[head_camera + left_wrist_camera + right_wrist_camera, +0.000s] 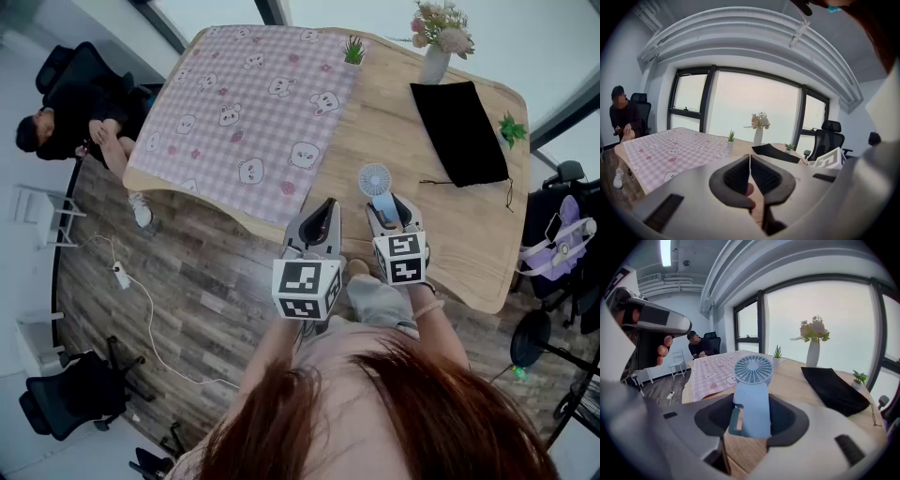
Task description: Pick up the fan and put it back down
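From the head view, my right gripper (389, 214) has its fingers clenched on the handle of the pale blue fan (374, 179). The fan's round grille stands just beyond the fingertips, over the near part of the wooden table (394, 112). My left gripper (327, 204) hangs just beside it, at the table's near edge, with its fingers drawn together to one narrow point. A pink checked cloth (253, 103) covers the table's left half. A black pouch (459, 131) lies on the right, well apart from the fan, and a vase of flowers (436, 56) stands near the far edge. A seated person (75, 122) is off to the left of the table.

In the left gripper view, my two pads meet along a thin line, squeezed together on nothing. Past them I see the checked cloth, the vase and the black pouch on the wood.

In the right gripper view, the fan stands upright between my pads, which press on both flanks of its handle. The grille rises above them and faces the camera. Bare wood shows below the fan's foot, but I cannot tell whether the foot is clear of the table. My left gripper sits at the upper left, with my left hand (663, 345) wrapped around it.
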`<move>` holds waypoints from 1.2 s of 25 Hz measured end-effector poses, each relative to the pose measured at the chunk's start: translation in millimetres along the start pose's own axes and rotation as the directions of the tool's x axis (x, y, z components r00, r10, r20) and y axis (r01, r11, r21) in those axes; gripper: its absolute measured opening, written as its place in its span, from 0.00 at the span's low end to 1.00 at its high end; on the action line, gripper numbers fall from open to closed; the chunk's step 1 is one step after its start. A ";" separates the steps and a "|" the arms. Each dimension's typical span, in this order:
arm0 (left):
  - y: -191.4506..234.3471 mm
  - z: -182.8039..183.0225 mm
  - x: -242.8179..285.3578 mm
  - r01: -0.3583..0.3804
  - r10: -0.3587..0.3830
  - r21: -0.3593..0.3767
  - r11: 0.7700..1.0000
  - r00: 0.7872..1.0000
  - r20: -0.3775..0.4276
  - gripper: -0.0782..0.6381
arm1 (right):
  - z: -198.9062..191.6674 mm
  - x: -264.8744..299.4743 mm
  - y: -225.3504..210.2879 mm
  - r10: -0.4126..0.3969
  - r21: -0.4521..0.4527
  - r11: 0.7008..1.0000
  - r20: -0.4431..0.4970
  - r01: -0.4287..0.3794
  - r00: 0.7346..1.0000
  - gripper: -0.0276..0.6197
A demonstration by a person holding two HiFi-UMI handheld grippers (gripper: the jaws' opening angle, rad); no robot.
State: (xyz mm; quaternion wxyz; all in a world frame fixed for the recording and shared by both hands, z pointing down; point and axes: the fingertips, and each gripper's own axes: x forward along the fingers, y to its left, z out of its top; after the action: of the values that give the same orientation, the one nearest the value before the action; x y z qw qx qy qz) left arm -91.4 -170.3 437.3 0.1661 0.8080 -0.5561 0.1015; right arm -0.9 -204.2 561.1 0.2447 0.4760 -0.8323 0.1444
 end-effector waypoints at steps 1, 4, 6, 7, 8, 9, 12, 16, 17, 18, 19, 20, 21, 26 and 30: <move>-1.5 0.5 -2.6 0.000 0.000 0.003 1.000 1.000 0.003 0.13 | 0.9 -3.7 0.4 -0.003 0.003 1.000 0.006 0.003 1.000 0.37; -5.0 1.9 -8.7 0.000 0.000 0.010 1.000 1.000 0.011 0.13 | 3.8 -12.2 1.0 -0.010 0.006 1.000 0.020 0.010 1.000 0.37; -7.2 2.4 -12.8 0.001 -0.001 0.014 1.000 1.000 0.015 0.13 | 6.0 -17.6 2.3 -0.013 0.002 1.000 0.030 0.013 0.999 0.37; -8.5 2.6 -15.2 0.001 -0.001 0.017 1.000 1.000 0.018 0.13 | 7.4 -20.9 3.1 -0.014 0.000 1.000 0.036 0.014 0.999 0.37; -9.9 3.1 -17.6 0.001 -0.001 0.019 1.000 1.000 0.020 0.13 | 8.9 -24.4 4.1 -0.014 -0.003 1.000 0.042 0.014 0.999 0.37; -11.1 3.7 -19.8 0.001 -0.002 0.022 1.000 1.000 0.023 0.13 | 10.8 -27.8 4.9 -0.015 -0.004 1.000 0.049 0.015 0.999 0.37; -14.1 5.1 -26.1 0.001 -0.002 0.028 1.000 1.000 0.031 0.13 | 16.1 -37.6 7.2 -0.017 -0.007 1.000 0.071 0.018 0.997 0.37; -18.2 7.7 -34.0 0.001 -0.003 0.038 0.999 0.999 0.044 0.13 | 20.7 -49.9 8.5 -0.023 -0.008 1.000 0.092 0.024 0.996 0.37; -18.8 9.0 -35.4 0.000 -0.002 0.041 0.999 0.999 0.048 0.13 | 22.3 -52.5 8.3 -0.025 -0.008 1.000 0.098 0.026 0.995 0.37; -19.1 10.0 -36.9 -0.001 -0.002 0.043 0.999 0.999 0.052 0.13 | 23.8 -55.0 8.2 -0.027 -0.009 1.000 0.103 0.028 0.994 0.37; -19.3 11.0 -38.6 -0.002 -0.001 0.046 0.999 0.998 0.056 0.13 | 25.2 -57.7 8.5 -0.029 -0.009 1.000 0.107 0.030 0.994 0.37; -19.3 11.8 -40.5 -0.003 0.000 0.049 0.999 0.998 0.059 0.13 | 26.7 -60.4 9.2 -0.030 -0.010 0.999 0.111 0.032 0.993 0.37; -19.2 12.5 -42.4 -0.004 0.001 0.053 0.999 0.998 0.061 0.13 | 28.3 -63.3 10.1 -0.031 -0.011 0.999 0.116 0.033 0.993 0.37; -17.7 16.7 -47.9 -0.009 0.004 0.069 0.998 0.997 0.074 0.13 | 39.4 -75.7 12.0 -0.041 -0.019 0.999 0.149 0.044 0.988 0.37; -18.8 20.5 -54.7 -0.010 0.002 0.081 0.997 0.996 0.092 0.13 | 48.7 -89.0 14.4 -0.048 -0.025 0.998 0.182 0.054 0.982 0.37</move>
State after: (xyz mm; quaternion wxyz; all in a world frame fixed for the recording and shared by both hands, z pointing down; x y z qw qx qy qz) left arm -94.1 -124.6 396.4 0.1070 0.8162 -0.5610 0.0875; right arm 11.6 -155.9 471.7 0.1784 0.5046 -0.8408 0.0814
